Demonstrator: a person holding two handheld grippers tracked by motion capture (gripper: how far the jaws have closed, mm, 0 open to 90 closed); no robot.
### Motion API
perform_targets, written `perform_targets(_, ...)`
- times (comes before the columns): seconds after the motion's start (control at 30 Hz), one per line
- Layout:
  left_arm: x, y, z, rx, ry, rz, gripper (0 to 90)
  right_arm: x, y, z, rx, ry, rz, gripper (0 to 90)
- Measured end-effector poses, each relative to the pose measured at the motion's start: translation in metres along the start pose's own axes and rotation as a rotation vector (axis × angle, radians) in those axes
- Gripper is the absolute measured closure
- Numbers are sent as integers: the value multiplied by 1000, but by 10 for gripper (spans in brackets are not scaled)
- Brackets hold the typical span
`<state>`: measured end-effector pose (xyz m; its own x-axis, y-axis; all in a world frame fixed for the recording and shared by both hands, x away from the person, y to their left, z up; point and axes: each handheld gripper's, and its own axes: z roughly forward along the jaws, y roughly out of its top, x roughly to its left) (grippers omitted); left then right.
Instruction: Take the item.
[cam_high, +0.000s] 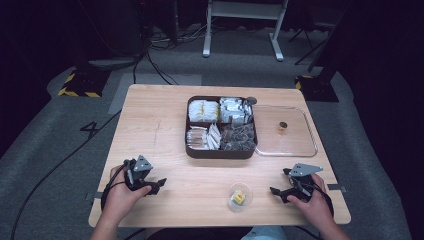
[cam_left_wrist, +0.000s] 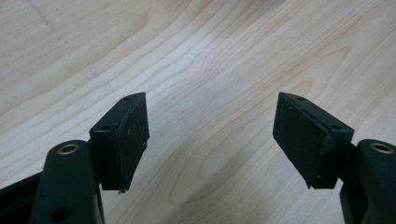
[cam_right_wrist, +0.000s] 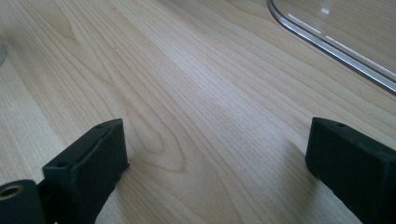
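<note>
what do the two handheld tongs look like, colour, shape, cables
Both tongs, left and right, are black, each topped by a grey three-cornered plate, with a black cable trailing back. Their jaws end in flat rectangular pads with small screw holes. The forearms look bare.

Small clear plastic cup (cam_high: 240, 197): round, upright, open at the top, holding one yellow cube-shaped item (cam_high: 238, 197) with a reddish mark on it. Stands on the light wooden worktop (cam_high: 165, 135) near its front edge, apart from the other containers.
</note>
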<state>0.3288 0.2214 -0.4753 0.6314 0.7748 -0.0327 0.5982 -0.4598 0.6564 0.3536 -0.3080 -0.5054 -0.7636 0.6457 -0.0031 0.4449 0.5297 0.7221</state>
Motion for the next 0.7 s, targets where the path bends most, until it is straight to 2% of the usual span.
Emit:
perform_targets(0.13, 6, -8, 3, 28, 10, -21, 266, 0, 0, 0, 0, 0, 0, 56)
perform_targets(0.27, 11, -16, 8, 59, 34, -18, 245, 0, 0, 0, 0, 0, 0, 56)
perform_targets(0.33, 14, -20, 11, 27, 37, -21, 202, 0, 0, 0, 0, 0, 0, 56)
perform_targets(0.43, 15, -22, 13, 5, 43, -22, 163, 0, 0, 0, 0, 0, 0, 56)
perform_targets(0.47, 15, -25, 15, -31, 46, -33, 146, 0, 0, 0, 0, 0, 0, 56)
perform_targets(0.5, 15, -26, 16, -41, 54, -35, 125, 0, 0, 0, 0, 0, 0, 56)
perform_targets(0.57, 13, -26, 16, -41, 65, -47, 122, 0, 0, 0, 0, 0, 0, 56)
perform_targets(0.7, 13, -26, 16, -41, 68, -46, 122, 0, 0, 0, 0, 0, 0, 56)
